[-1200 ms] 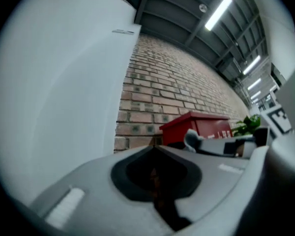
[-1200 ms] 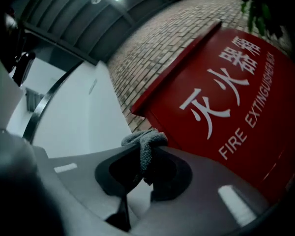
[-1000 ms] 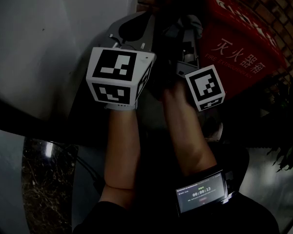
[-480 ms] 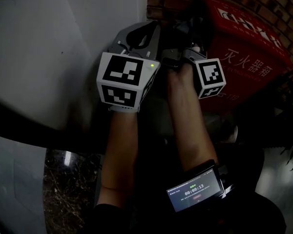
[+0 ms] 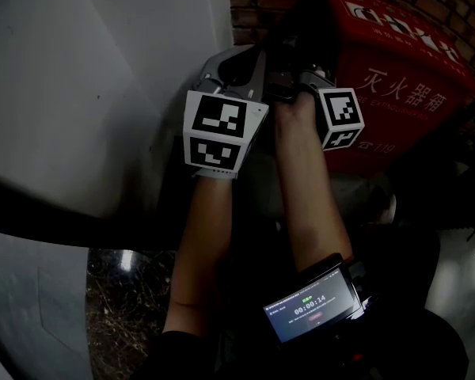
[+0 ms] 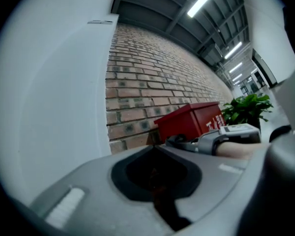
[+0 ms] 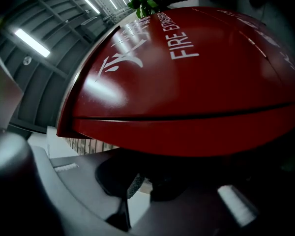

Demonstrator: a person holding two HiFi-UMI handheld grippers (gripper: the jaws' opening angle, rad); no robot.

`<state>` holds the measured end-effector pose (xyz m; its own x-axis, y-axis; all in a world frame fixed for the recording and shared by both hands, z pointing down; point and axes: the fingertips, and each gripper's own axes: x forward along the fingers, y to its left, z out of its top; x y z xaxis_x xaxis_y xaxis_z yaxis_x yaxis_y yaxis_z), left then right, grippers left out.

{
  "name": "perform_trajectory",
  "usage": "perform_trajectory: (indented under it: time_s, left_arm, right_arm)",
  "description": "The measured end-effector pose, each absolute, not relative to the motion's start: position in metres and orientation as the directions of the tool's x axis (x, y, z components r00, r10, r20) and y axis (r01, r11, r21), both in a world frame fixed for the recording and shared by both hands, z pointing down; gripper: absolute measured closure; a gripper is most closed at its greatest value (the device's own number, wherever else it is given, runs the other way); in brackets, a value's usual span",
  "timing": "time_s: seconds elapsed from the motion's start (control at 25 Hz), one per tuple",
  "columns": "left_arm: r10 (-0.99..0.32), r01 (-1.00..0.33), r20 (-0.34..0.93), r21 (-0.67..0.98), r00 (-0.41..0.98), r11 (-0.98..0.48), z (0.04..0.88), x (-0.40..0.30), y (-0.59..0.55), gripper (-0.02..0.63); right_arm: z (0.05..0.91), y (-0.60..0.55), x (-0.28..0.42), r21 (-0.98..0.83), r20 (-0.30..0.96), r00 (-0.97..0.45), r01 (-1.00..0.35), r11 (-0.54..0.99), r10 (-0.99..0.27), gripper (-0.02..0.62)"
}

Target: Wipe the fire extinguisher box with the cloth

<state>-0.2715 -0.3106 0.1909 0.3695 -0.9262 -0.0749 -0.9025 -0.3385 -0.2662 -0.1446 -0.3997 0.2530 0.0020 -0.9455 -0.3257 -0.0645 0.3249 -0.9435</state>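
The fire extinguisher box (image 5: 404,85) fills the upper right of the head view, standing against the brick wall (image 6: 152,87). In the right gripper view its red lid takes up nearly the whole frame, so the right gripper (image 7: 137,173) sits just beside it, perhaps touching. That gripper's 2 jaws are clamped on a dark wad that I take to be the cloth (image 7: 157,183). It is too dim to tell how much fabric hangs free. The left gripper (image 6: 155,146) is at the upper centre of the head view, near the white wall (image 5: 103,70). Its jaws are closed together on nothing.

The step in hand looks like the wipe itself, at or close to its start. To do it well, the fabric rather than the jaw tips should meet the paint. That calls for a shallow angle to the lid, steady light pressure and long overlapping passes along the lid and front. The empty left gripper is best kept clear of the right forearm.
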Motion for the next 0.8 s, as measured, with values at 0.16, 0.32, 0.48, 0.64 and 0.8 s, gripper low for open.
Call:
perform_trajectory:
  time_s: [0.16, 0.32, 0.48, 0.64, 0.8]
  left_arm:
    - [-0.93, -0.901, -0.055, -0.275, 0.363, -0.336, 0.204, -0.271, -0.309, 0.606]
    - [-0.933, -0.902, -0.037, -0.273, 0.358, -0.335, 0.22, -0.273, -0.306, 0.606]
    - [-0.941, -0.921, -0.043, -0.225, 0.335, -0.318, 0.246, -0.279, -0.306, 0.606]
    - [-0.941, -0.92, -0.011, -0.217, 0.337, -0.326, 0.281, -0.279, -0.308, 0.606]
    - [-0.945, -0.928, 0.021, -0.181, 0.326, -0.325, 0.31, -0.284, -0.315, 0.606]
  right_arm:
    - [0.273, -0.402, -0.146, -0.956, -0.29, 0.007, -0.038, 0.289, -0.957, 0.558]
    - [0.302, -0.404, -0.144, -0.969, -0.246, 0.017, -0.01, 0.246, -0.969, 0.558]
    - [0.316, -0.405, -0.144, -0.969, -0.247, 0.019, -0.008, 0.247, -0.969, 0.558]
    - [0.354, -0.409, -0.143, -0.978, -0.208, 0.023, -0.022, 0.207, -0.978, 0.558]
    - [0.391, -0.412, -0.143, -0.986, -0.166, 0.035, -0.012, 0.166, -0.985, 0.56]
